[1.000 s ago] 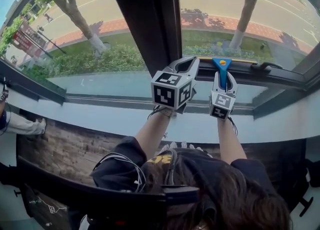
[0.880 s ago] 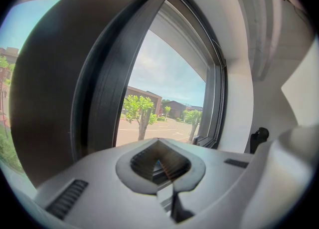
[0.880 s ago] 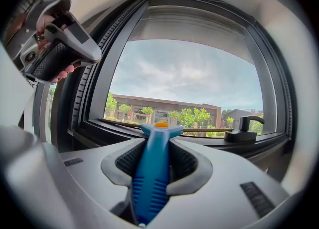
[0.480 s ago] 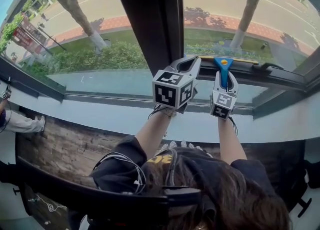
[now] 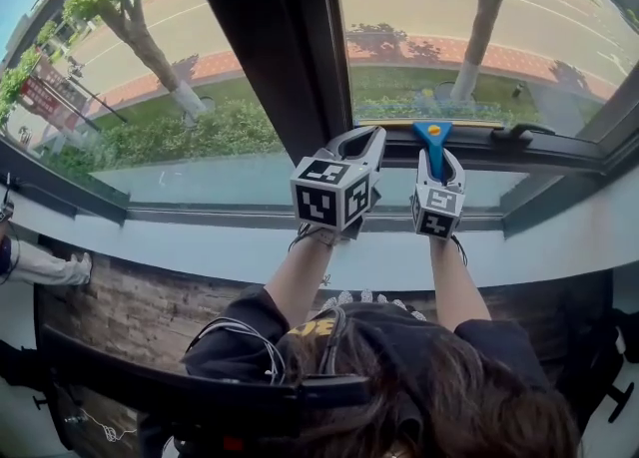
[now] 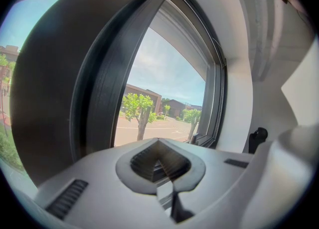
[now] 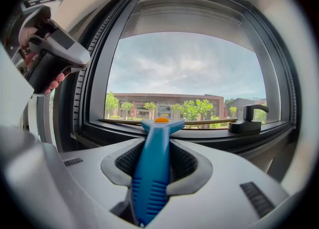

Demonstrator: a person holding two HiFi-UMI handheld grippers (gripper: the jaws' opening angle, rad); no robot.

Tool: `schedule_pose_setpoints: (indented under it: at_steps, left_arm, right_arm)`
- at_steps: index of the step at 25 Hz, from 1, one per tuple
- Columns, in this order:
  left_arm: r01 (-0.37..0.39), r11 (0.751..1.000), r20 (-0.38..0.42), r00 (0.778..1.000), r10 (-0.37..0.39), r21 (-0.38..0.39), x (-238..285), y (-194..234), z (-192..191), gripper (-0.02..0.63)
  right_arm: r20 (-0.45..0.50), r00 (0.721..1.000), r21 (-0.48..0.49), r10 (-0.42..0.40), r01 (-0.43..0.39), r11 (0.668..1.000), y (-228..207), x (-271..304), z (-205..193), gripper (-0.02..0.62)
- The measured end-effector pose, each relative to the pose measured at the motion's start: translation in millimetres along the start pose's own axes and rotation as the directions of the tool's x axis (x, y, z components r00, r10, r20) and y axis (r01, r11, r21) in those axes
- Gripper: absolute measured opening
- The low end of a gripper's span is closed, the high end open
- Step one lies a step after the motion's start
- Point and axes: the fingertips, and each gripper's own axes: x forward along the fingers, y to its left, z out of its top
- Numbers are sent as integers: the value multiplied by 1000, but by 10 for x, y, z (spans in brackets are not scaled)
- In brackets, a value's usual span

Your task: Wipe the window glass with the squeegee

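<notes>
1. Right hand-held gripper (image 5: 437, 171): clenched on the blue handle of the squeegee (image 7: 151, 178), just right of the foot of the dark window post (image 5: 270, 57).
2. Squeegee blade (image 7: 199, 121): lies level along the lowest edge of the window glass (image 7: 184, 68) right of the post, against the bottom frame.
3. Left hand-held gripper (image 6: 160, 173): jaws closed with nothing between them, held up at the foot of the post, just beside the right one.
4. Step in hand (judged): the bottom end of a downward stroke on the pane right of the post.
5. Next move (judged): calls for lifting the blade clear of the frame and resetting it high on the glass, flat and with even pressure.
6. Window handle (image 5: 519, 133): black, on the bottom frame, well right of the post.
7. Sill (image 5: 250, 236): pale ledge below the post's foot, with brick facing (image 5: 130, 286) beneath it.
8. Beyond the glass: trees, lawn, road and low buildings in daylight.
</notes>
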Motion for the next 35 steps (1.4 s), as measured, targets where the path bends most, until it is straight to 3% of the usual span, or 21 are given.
schedule_pose_setpoints:
  at_steps: [19,35]
  left_arm:
    - [2,1000,-8,1000,-2,-1,85,-17,-23,2]
    - [2,1000,-13,1000,-2,-3,113,-31,-66,2]
  right_arm:
    - [-61,998,14,-8,9,1000,-39,-58,115,141]
    - [-32,999,5,12,-12,1000,-40,39,-54,141]
